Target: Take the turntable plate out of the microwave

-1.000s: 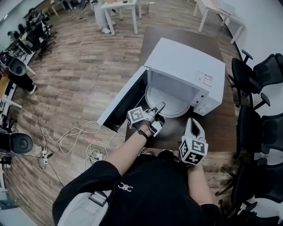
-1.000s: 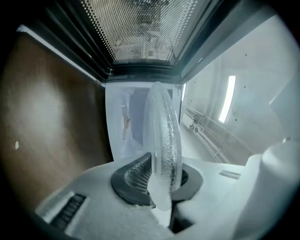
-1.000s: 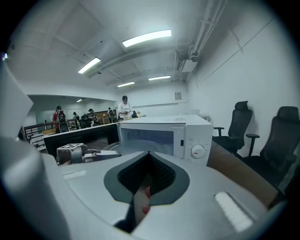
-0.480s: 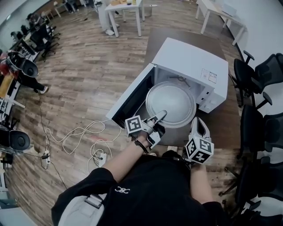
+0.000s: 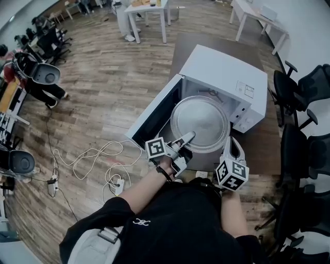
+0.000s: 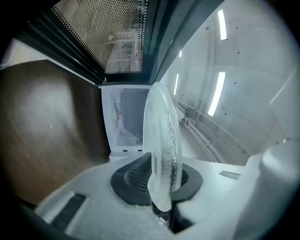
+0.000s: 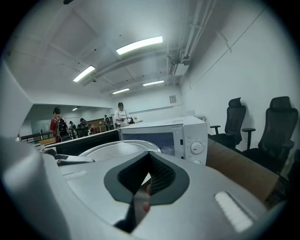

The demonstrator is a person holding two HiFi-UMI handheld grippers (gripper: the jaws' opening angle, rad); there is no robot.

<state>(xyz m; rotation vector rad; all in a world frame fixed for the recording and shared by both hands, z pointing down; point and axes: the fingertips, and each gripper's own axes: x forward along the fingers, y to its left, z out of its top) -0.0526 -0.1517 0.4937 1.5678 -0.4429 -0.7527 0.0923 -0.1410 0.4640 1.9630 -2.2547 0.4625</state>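
Note:
The round glass turntable plate [image 5: 200, 124] hangs roughly level in front of the white microwave [image 5: 227, 72], just outside its cavity. Its near rim is clamped by my left gripper [image 5: 186, 138]. In the left gripper view the plate [image 6: 161, 145] shows edge-on, pinched between the black pads [image 6: 136, 180]. The microwave door [image 5: 154, 111] stands open to the left. My right gripper [image 5: 231, 142] hovers over the brown table [image 5: 258, 144] beside the plate's right edge, shut with nothing in it. The right gripper view shows the plate [image 7: 119, 150] ahead and the microwave [image 7: 178, 136] behind it.
Black office chairs [image 5: 304, 87] stand close along the table's right side. White cables and a power strip [image 5: 111, 180] lie on the wood floor at the left. White tables [image 5: 147, 10] stand further back. People [image 7: 121, 115] are in the background.
The plate has come out of the cavity toward me and risen with the left gripper; in the last half second it has hardly moved. The right gripper stays in place.

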